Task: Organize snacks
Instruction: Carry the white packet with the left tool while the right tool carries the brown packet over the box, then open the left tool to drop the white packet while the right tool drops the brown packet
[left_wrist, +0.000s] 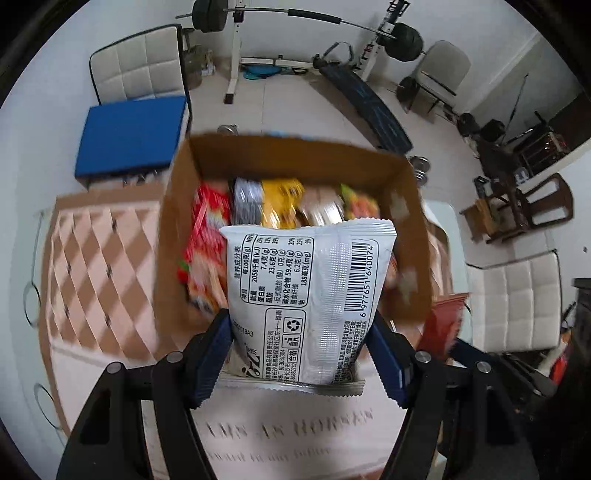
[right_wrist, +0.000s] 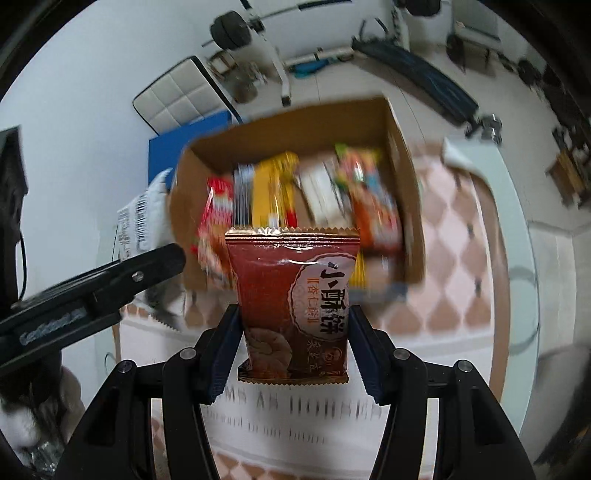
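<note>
My left gripper (left_wrist: 299, 328) is shut on a white snack packet (left_wrist: 310, 295), printed back side up, held just in front of an open cardboard box (left_wrist: 177, 229). The box holds several snack packets, red, grey, yellow, tan and orange. My right gripper (right_wrist: 293, 325) is shut on a dark red snack packet (right_wrist: 295, 295), held upright in front of the same box (right_wrist: 402, 177). The left gripper's arm (right_wrist: 92, 288) and its white packet (right_wrist: 140, 218) show at the left of the right wrist view. The red packet (left_wrist: 443, 321) shows at the right of the left wrist view.
The box stands on a table with a pink and brown diamond-pattern cloth (left_wrist: 96, 266). A white chair with a blue cushion (left_wrist: 129, 136) stands behind it, another white chair (left_wrist: 517, 302) at the right. Gym equipment (left_wrist: 295, 37) fills the far floor.
</note>
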